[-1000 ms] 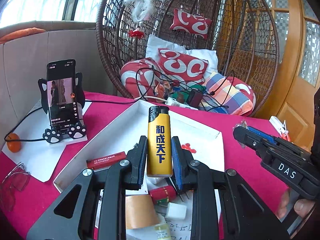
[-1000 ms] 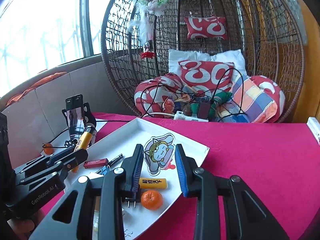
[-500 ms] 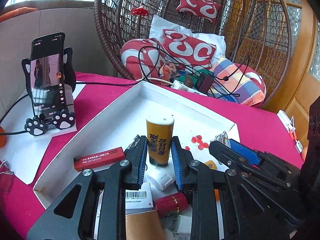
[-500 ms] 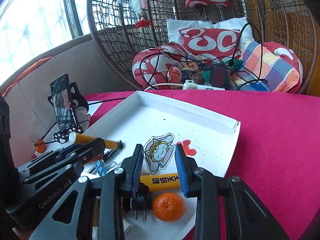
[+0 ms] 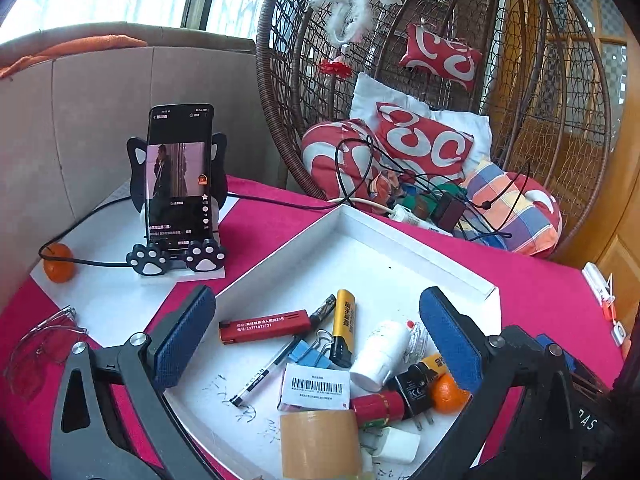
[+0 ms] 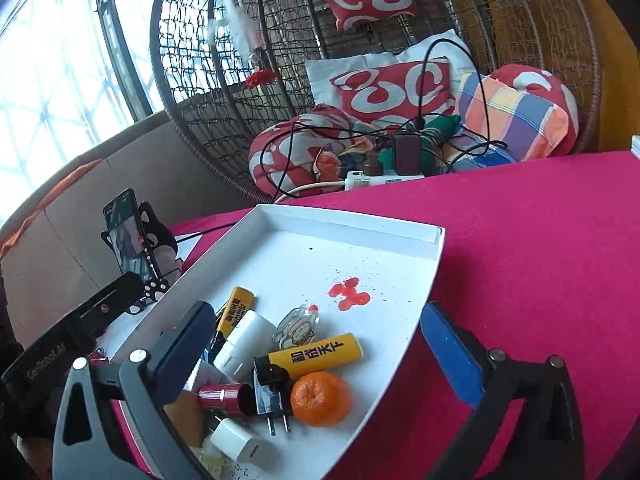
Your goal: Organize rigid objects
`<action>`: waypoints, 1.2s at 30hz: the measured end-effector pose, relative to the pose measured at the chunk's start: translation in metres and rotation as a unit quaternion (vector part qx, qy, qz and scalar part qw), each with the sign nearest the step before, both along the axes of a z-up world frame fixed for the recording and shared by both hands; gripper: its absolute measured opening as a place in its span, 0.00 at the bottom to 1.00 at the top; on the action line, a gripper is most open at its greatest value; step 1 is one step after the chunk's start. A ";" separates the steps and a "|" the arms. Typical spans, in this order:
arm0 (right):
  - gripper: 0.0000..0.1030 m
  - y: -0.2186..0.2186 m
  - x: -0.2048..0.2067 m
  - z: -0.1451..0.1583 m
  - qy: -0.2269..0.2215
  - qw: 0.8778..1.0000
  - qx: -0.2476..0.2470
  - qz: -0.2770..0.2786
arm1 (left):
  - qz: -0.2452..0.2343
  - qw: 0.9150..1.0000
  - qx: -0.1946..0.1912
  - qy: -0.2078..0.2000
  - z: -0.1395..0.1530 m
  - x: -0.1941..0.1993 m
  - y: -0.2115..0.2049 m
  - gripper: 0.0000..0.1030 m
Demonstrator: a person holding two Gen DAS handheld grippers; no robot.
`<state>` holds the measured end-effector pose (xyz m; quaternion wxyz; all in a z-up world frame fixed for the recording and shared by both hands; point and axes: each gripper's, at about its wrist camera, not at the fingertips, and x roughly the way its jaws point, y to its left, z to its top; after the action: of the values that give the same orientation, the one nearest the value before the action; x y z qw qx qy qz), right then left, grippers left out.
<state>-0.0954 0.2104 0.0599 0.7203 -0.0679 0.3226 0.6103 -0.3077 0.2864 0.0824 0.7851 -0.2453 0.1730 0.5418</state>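
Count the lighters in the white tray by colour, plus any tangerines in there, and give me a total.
Yellow plastic lighters: 2
Red plastic lighter: 1
Orange tangerine: 1
Total: 4

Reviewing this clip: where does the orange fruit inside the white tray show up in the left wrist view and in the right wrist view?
Left wrist view: the orange fruit sits low and right in the white tray, partly hidden behind the tool's right finger.
Right wrist view: the fruit is low and centre, in full view near the tray's front edge.
Shared landmark: the black plug adapter touching the fruit.
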 end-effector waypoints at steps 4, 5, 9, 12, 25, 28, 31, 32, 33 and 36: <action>1.00 -0.022 0.001 0.005 -0.007 1.000 0.013 -0.004 | -0.018 1.000 0.008 0.008 0.005 0.008 -0.022 1.00; 1.00 -0.028 0.001 0.007 -0.010 1.000 0.018 -0.007 | -0.024 1.000 0.007 0.008 0.006 0.010 -0.028 1.00; 1.00 -0.053 0.010 0.019 -0.001 0.999 0.047 -0.022 | -0.056 0.998 -0.003 -0.013 0.018 0.015 -0.050 1.00; 1.00 -0.072 0.015 0.036 -0.016 0.997 0.073 -0.036 | -0.055 0.998 0.015 0.010 0.032 0.021 -0.068 1.00; 1.00 -0.136 0.025 0.071 -0.085 0.986 0.069 -0.126 | 0.016 0.996 0.077 0.050 0.067 0.022 -0.134 1.00; 1.00 -0.160 0.023 0.077 -0.093 0.980 0.106 -0.138 | -0.004 0.996 0.075 0.046 0.067 0.022 -0.142 1.00; 1.00 -0.185 0.019 0.085 -0.097 0.972 0.157 -0.149 | -0.028 0.996 0.065 0.046 0.066 0.026 -0.153 1.00; 1.00 -0.193 0.016 0.088 -0.102 0.968 0.169 -0.153 | -0.033 0.997 0.060 0.045 0.067 0.027 -0.156 1.00; 1.00 -0.199 0.014 0.091 -0.108 0.966 0.176 -0.156 | -0.033 0.997 0.055 0.047 0.067 0.028 -0.159 1.00; 1.00 -0.217 0.005 0.100 -0.123 0.962 0.190 -0.156 | -0.025 0.996 0.054 0.068 0.068 0.032 -0.169 1.00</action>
<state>-0.0901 -0.0068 0.1594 0.8403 0.0464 0.1162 0.5276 -0.2756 0.1175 0.1509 0.7968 -0.1609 0.2021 0.5462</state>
